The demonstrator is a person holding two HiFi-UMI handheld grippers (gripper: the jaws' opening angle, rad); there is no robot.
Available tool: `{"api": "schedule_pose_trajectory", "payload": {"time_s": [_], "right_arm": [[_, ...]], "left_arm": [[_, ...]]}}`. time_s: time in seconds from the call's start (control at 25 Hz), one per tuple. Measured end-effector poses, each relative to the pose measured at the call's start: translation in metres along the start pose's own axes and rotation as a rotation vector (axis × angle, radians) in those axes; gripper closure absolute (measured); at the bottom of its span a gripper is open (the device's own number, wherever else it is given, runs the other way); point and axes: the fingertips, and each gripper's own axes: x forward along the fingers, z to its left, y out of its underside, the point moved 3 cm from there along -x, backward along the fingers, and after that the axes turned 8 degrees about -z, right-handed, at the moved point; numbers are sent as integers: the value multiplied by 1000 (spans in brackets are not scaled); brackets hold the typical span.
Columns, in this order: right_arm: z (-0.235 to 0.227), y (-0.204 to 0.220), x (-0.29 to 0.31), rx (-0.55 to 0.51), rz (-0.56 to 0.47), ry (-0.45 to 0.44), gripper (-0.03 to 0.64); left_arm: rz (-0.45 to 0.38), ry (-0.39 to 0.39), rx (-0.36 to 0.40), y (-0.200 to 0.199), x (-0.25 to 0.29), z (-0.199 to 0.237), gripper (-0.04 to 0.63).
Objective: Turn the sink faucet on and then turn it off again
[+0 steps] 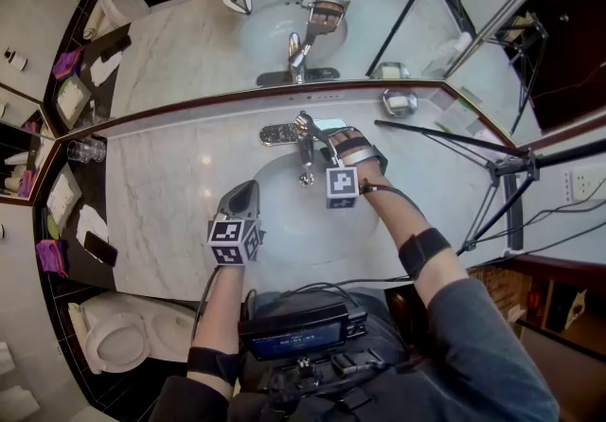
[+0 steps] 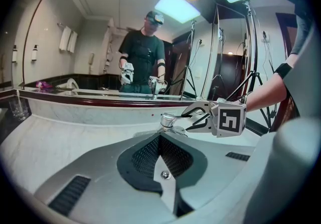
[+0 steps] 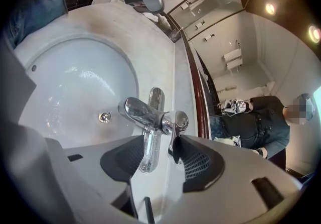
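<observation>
The chrome faucet [image 1: 305,150] stands at the back of the white sink [image 1: 289,217]. My right gripper [image 1: 318,136] reaches over the basin to it, jaws wide apart. In the right gripper view the faucet's lever [image 3: 174,130] hangs between the pads [image 3: 198,162] of the right gripper [image 3: 159,160], close against the right one, and the spout [image 3: 139,112] points at the drain [image 3: 104,116]. No water runs. My left gripper [image 1: 248,187] hovers over the sink's front left, shut and empty. Its view shows the closed left gripper [image 2: 160,153], the faucet [image 2: 170,120] and the right gripper [image 2: 193,117].
A mirror [image 1: 284,23] rises behind the marble counter [image 1: 170,184]. A soap dish [image 1: 399,102] sits at the back right and a glass [image 1: 85,149] at the far left. A tripod [image 1: 511,174] stands to the right, a toilet [image 1: 118,340] at the lower left.
</observation>
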Motion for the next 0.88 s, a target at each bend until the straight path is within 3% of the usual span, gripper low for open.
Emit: {"api": "schedule_pose_trajectory", "payload": {"time_s": [0.56,0.88], "right_arm": [[12,2,-1,24,12,-9,393],[7,-6,-14,157,12,-8,394]], "left_arm": [[-6,-8,3,-1,-4,1,591],[-22,-8,17,-6,-11,-2,591]]}}
